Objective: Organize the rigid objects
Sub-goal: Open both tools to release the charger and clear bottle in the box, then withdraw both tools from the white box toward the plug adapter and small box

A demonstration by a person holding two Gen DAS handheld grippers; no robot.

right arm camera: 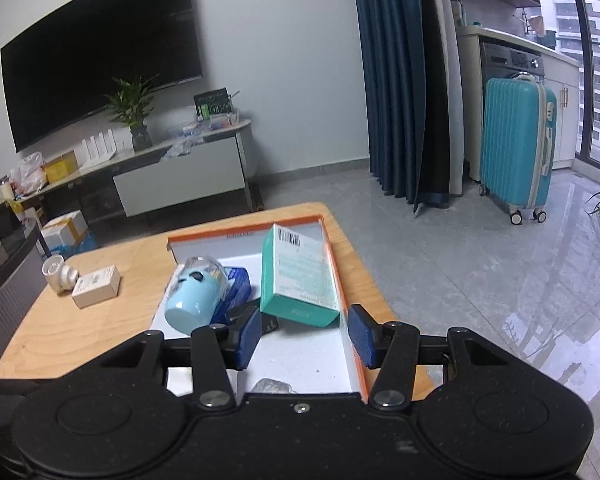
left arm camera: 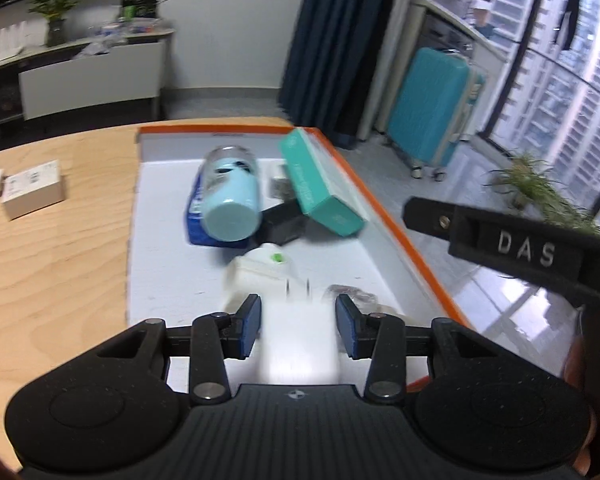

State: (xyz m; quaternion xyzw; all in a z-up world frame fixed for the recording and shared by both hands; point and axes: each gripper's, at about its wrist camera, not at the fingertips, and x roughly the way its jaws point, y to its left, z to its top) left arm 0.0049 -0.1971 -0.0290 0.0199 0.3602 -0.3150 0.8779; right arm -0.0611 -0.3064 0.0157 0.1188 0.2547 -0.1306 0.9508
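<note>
A white tray with an orange rim [left arm camera: 384, 216] lies on the wooden table. In it a pale blue cup [left arm camera: 230, 200] rests on its side over a blue packet [left arm camera: 194, 216]. A teal box [left arm camera: 320, 188] leans on the tray's right wall, and a black item [left arm camera: 284, 220] sits between the cup and the box. A white plug charger [left arm camera: 260, 268], blurred, lies on the tray floor just ahead of my left gripper [left arm camera: 298, 320], which is open with nothing pressed between its pads. My right gripper [right arm camera: 304, 332] is open over the tray's near right corner, short of the teal box [right arm camera: 296, 280].
A small white box [left arm camera: 32, 194] and a white fitting [right arm camera: 60, 276] stand on the table left of the tray. A dark crumpled item [left arm camera: 350, 294] lies at the tray's front. One of the right gripper's fingers [left arm camera: 500, 236] shows right of the tray. A teal suitcase [right arm camera: 516, 152] stands on the floor.
</note>
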